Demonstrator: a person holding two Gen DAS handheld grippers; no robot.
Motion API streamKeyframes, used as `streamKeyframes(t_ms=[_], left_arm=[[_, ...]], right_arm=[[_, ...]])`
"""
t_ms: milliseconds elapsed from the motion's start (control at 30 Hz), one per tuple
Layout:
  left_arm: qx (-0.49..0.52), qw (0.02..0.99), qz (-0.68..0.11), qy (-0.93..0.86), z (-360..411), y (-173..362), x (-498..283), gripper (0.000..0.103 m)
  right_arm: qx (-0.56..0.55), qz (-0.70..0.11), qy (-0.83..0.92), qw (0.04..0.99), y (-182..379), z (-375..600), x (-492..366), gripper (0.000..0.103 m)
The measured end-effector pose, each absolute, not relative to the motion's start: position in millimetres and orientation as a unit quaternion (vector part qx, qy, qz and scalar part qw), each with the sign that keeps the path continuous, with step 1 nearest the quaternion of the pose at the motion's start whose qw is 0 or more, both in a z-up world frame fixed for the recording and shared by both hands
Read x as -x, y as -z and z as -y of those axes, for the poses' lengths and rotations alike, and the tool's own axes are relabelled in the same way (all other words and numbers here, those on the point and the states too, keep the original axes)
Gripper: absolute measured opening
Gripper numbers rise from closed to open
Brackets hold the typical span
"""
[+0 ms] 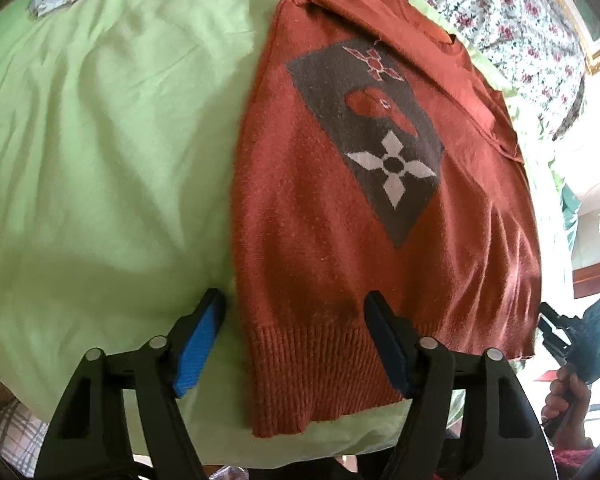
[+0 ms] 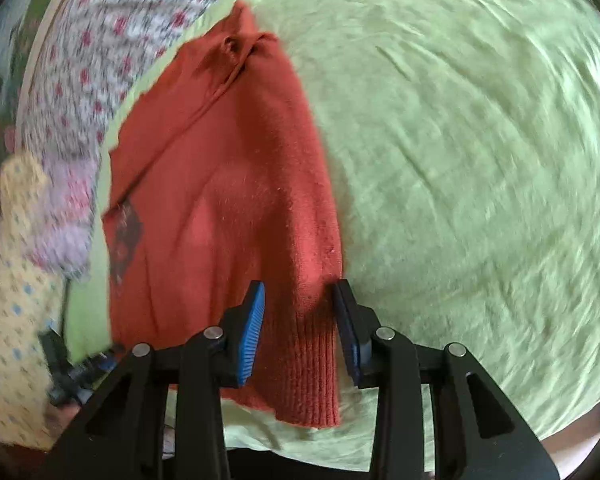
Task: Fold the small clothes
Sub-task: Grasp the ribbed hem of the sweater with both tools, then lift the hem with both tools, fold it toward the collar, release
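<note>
Left tongs spread wide astride sweater's ribbed hem corner, right tongs parted around opposite hem corner, green bedsheet beneath, rust-orange sweater flat, long axis running away, hem nearest.

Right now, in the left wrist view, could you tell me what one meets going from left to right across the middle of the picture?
Green bedsheet → rust-orange sweater → its grey patterned panel → floral fabric at the right edge.
</note>
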State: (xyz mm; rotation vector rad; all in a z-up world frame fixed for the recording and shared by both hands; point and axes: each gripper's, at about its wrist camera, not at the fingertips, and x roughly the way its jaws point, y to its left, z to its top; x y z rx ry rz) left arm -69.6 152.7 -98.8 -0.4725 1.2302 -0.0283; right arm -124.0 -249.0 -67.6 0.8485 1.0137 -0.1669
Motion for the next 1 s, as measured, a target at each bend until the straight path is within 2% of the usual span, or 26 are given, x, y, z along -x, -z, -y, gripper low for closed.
streamKeyframes(t_ms=[167,367,467,533,567,600,867,1000], left_arm=[[0.248,0.786,-0.566,0.017,-159.9,99.3,71.9,0.070],[0.206,0.795,-0.571,0.020,-144.6,99.7,67.0,0.069],[0.196,0.801,-0.566,0.015,-141.1,99.3,64.7,0.057],[0.194,0.802,-0.565,0.016,-140.8,98.4,63.3,0.041],[0.190,0.803,-0.564,0.019,-141.6,98.3,62.0,0.032],[0.189,0.803,-0.565,0.025,-142.8,98.4,61.4,0.010],[0.216,0.806,-0.550,0.048,-157.1,95.8,75.1,0.005],[0.246,0.816,-0.519,0.071,-161.4,72.0,71.8,0.005]], right_arm=[[-0.386,-0.473,0.081,0.788,64.7,253.7,133.3,0.037],[-0.383,-0.479,0.066,0.787,67.3,252.0,134.3,0.037],[-0.375,-0.492,0.028,0.785,74.1,240.7,122.8,0.037],[-0.366,-0.495,0.014,0.788,74.0,233.8,114.8,0.034],[-0.368,-0.494,0.003,0.787,74.4,230.4,109.9,0.029],[-0.368,-0.495,-0.002,0.787,74.9,228.4,107.8,0.011],[-0.376,-0.495,-0.003,0.783,77.3,252.3,128.2,0.010],[-0.398,-0.471,-0.020,0.787,63.3,254.8,124.0,0.010]])
